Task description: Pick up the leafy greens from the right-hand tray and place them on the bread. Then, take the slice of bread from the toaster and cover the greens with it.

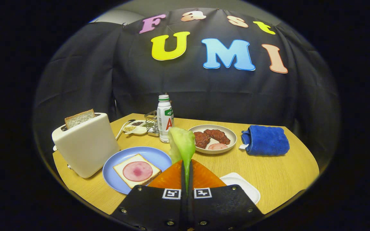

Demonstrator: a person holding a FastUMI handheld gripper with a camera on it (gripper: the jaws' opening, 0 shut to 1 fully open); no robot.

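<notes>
Gripper point(186, 171) at bottom centre of the frame, its two fingers drawn together on a leaf of greens point(181, 144). The leaf is pinched in the narrow slit between them; its lower part runs down between the fingers as a thin green strip, and the broad pale-green upper part stands up above the fingertips, slightly curled.

Table point(268, 173): light wood, rounded edge, spanning the lower half of the frame.

Lower left of centre, just ahead of the fingers and to their left: a blue plate point(120, 183) with one slice of bread point(136, 171) lying flat on it. A round pink slice of ham point(137, 171) sits on top of the bread. No greens on the bread yet; the leaf is held in the air to the right of the plate.

Left of the frame: a cream toaster point(87, 146), touching or very nearly touching the blue plate's edge. A second slice of bread point(79, 118) stands up out of its slot, tilted.

Lower right, beside the right finger: the corner of a white tray point(246, 187), partly hidden by the gripper.

Centre, beyond the leaf: a white bottle point(164, 118), upright, cap on. To its left a small wire rack point(151, 123) and a white divided dish point(135, 126) with seeds or spices in its compartments.

Right of centre: a cream bowl-shaped plate point(233, 136) holding dark brown meat pieces point(210, 137) and a pink slice. Further right, a folded blue cloth point(265, 140), apart from that plate.
</notes>
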